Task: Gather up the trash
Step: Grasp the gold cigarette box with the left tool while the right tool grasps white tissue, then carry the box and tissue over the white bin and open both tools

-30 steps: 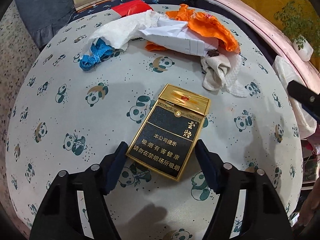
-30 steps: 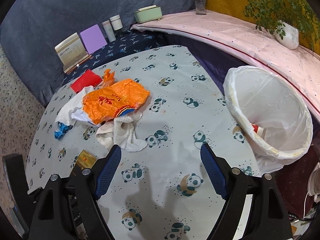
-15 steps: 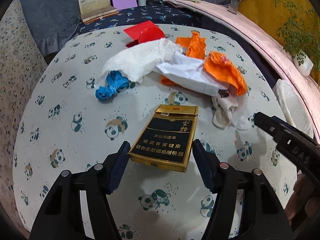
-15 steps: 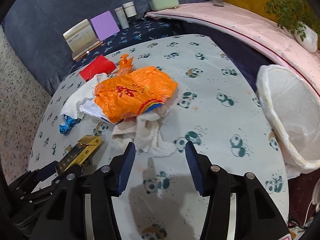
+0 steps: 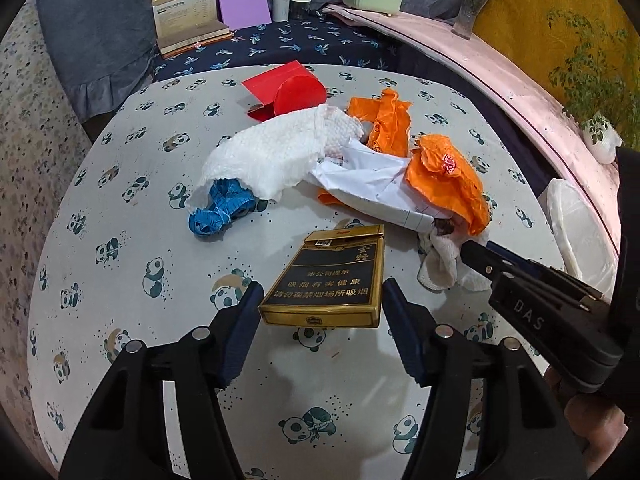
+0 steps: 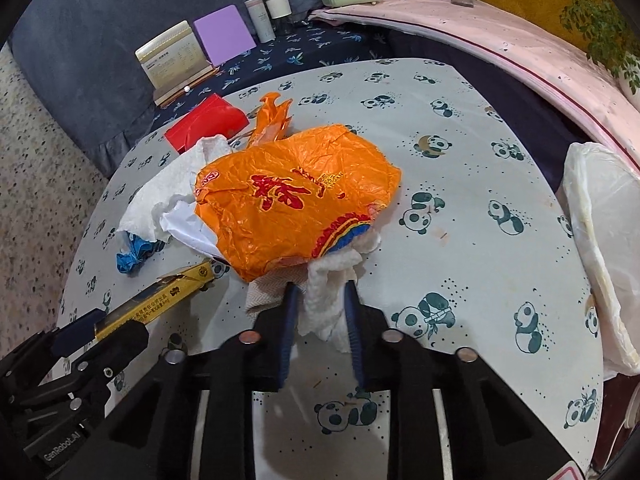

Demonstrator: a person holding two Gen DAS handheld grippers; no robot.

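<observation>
Left tool (image 5: pixel 320 306) holds the black-and-gold cigarette pack (image 5: pixel 332 276) by its 2 long sides, low centre of the left wrist view. The pack looks lifted off the panda-print worktop (image 5: pixel 120 280), judging by the shadow under it, far end tilted away.

Right tool (image 6: pixel 320 304) is narrowed around the white tissue wad (image 6: pixel 332 300), bottom centre of the right wrist view. Fingers sit on both sides of it; firm pinch or just closing, cannot tell.

The wad's top is tucked under the orange plastic bag (image 6: pixel 296 200). Crumpled paper (image 5: pixel 368 176), a paper towel (image 5: pixel 280 152), blue tape (image 5: pixel 218 212) and a red box (image 5: pixel 288 88) are heaped mid-frame. The lined bin (image 6: pixel 600 248) is at the right edge of the frame.

Risks:
- Pulling the wad could drag the bag and paper along, scattering the heap or pushing it off the worktop.
- Soft tissue may tear or slip, leaving part behind.
- Pack is gripped only near its end, so it could pivot and drop.
- Both tools are close together; they may clash heading for the bin.
</observation>
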